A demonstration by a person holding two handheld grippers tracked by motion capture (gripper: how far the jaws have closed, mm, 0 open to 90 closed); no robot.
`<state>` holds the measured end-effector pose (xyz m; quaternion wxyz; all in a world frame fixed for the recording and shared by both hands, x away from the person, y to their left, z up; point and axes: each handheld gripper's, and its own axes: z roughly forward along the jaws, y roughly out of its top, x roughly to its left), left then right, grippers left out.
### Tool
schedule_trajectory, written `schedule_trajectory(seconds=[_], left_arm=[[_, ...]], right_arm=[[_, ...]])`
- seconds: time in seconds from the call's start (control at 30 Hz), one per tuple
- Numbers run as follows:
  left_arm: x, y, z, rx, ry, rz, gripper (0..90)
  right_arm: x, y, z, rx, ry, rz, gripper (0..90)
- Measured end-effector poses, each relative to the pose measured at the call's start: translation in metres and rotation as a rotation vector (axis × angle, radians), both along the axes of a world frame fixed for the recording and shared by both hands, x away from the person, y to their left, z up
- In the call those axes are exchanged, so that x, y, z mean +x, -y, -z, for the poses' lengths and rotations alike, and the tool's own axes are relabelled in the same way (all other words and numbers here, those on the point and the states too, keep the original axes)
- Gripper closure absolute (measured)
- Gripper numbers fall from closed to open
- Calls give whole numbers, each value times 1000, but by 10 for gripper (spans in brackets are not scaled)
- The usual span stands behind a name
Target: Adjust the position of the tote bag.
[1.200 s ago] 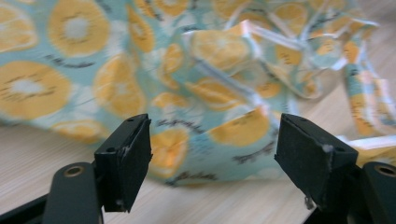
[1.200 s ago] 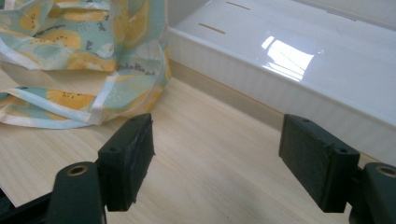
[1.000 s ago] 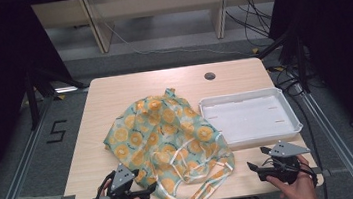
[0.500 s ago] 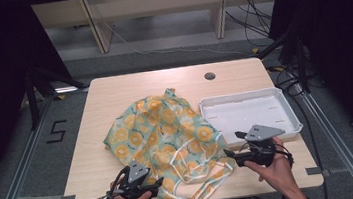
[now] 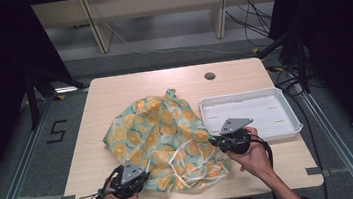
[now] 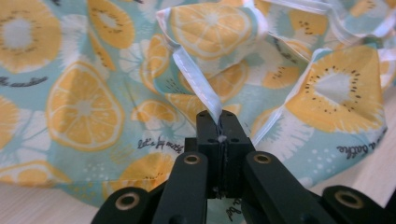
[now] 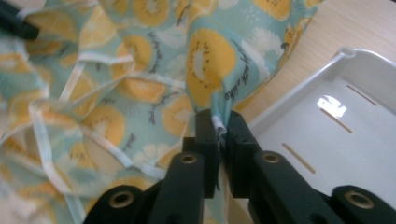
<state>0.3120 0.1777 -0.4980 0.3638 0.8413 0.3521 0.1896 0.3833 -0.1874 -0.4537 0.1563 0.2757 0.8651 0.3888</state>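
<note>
On the light wooden table (image 5: 113, 94) we've got a crumpled piece of teal cloth (image 5: 160, 131) printed with orange slices and kiwi halves, and it's got white ribbon ties (image 5: 184, 161) looping all over its near half. It sits roughly mid-table, with its right edge just beside a white plastic tray (image 5: 286, 112) that lies on the right side. Our left gripper (image 5: 140, 176) is down at the near-left corner of the cloth, and its jaws have just been closing; in the left gripper view they're pinched tight on one of the white ribbon ties (image 6: 198, 84), which runs up and away from the tips into a folded bit of fabric. Our right gripper (image 5: 218, 140) is at the cloth's right edge, right next to the tray's near-left corner, and its jaws have also just been closing; in the right gripper view they're clamped on the white-trimmed hem of the cloth (image 7: 205, 60), with a fold of kiwi print standing up from the tips. That same view has the tray (image 7: 336, 140) off to the right, with narrow slots in its floor and a bright glare spot. Both hands come in from the near edge of the table, each wrapped around its gripper, and a black cable (image 5: 87, 197) trails off the left one over the table's near edge.
</note>
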Motion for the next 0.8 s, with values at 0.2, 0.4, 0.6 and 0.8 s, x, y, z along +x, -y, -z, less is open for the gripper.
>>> schedule_trajectory(seconds=[0.2,0.4,0.6,0.8], left_arm=[[5,-39,-4,69,5,-60,887],[12,-64,-5,87,23,-119,886],[16,-72,-4,98,13,-137,876],[14,-64,-3,88,3,-117,859]], right_arm=[[-26,-12,0,-21,-9,-105,890],[-48,-32,3,-21,-30,-192,889],[-52,-40,7,-48,-16,-236,855],[-51,-36,-7,-9,55,-171,473]])
